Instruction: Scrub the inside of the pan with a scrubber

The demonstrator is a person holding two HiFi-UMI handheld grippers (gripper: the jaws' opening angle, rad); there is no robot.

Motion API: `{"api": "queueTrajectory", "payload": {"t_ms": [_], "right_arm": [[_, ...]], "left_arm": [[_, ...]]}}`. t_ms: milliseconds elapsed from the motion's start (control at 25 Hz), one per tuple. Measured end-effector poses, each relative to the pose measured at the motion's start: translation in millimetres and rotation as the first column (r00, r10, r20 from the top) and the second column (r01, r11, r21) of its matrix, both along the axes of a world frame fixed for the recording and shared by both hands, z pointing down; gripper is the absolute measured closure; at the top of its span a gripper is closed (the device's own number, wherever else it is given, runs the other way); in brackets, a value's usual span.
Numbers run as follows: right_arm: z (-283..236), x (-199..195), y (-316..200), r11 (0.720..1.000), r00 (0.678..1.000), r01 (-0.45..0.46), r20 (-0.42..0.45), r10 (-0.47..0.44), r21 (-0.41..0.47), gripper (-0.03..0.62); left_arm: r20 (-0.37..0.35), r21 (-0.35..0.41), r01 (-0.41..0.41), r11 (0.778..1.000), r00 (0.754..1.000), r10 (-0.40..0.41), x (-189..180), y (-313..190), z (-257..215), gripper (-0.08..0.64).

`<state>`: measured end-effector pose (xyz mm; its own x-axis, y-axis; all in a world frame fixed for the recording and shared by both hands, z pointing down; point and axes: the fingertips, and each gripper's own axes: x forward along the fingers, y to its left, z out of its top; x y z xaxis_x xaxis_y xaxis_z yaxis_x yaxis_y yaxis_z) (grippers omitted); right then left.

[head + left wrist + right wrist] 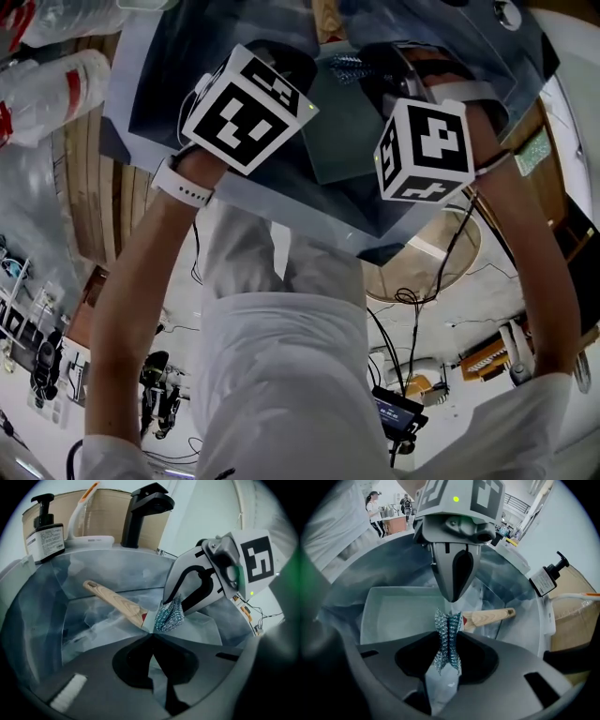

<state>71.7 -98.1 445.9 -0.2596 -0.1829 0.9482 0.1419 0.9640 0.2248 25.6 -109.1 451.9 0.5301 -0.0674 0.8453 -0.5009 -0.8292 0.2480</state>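
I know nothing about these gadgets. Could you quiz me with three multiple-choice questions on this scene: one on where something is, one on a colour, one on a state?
1. Where does the pale square pan with a wooden handle sit?
A. in the grey sink
B. on a stove
C. on the floor

2. What colour is the tap?
A. red
B. black
C. gold

3. The right gripper is:
A. open and empty
B. shut on the silvery-blue mesh scrubber
C. shut on a pump bottle

Answers:
1. A, the sink's walls rise all round the pan.
2. B, it stands dark against the pale wall in the left gripper view.
3. B, the mesh is pinched between its jaws.
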Motion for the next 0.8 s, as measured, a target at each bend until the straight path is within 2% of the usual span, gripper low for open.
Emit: {"api": "queueTrajectory", "payload": {"t_ms": [200,360,800], "right_arm": [[10,4,3,0.999,0.998,0.036,-0.043,-0.035,0.02,0.472],[21,3,4,0.998,0.996,0.059,-0.07,-0.058,0.023,0.472],[26,3,5,0.997,0.992,0.068,-0.103,-0.071,-0.037,0.48]], "left_arm": [[0.028,-0.003,-0.007,1.0,1.0,0.007,-3,1,7,0.557],[0.022,-0.005,-0.008,1.0,1.0,0.008,-3,2,8,0.557],[0.03,-0.019,-0.01,1.0,0.999,0.011,-8,2,10,0.557]]}}
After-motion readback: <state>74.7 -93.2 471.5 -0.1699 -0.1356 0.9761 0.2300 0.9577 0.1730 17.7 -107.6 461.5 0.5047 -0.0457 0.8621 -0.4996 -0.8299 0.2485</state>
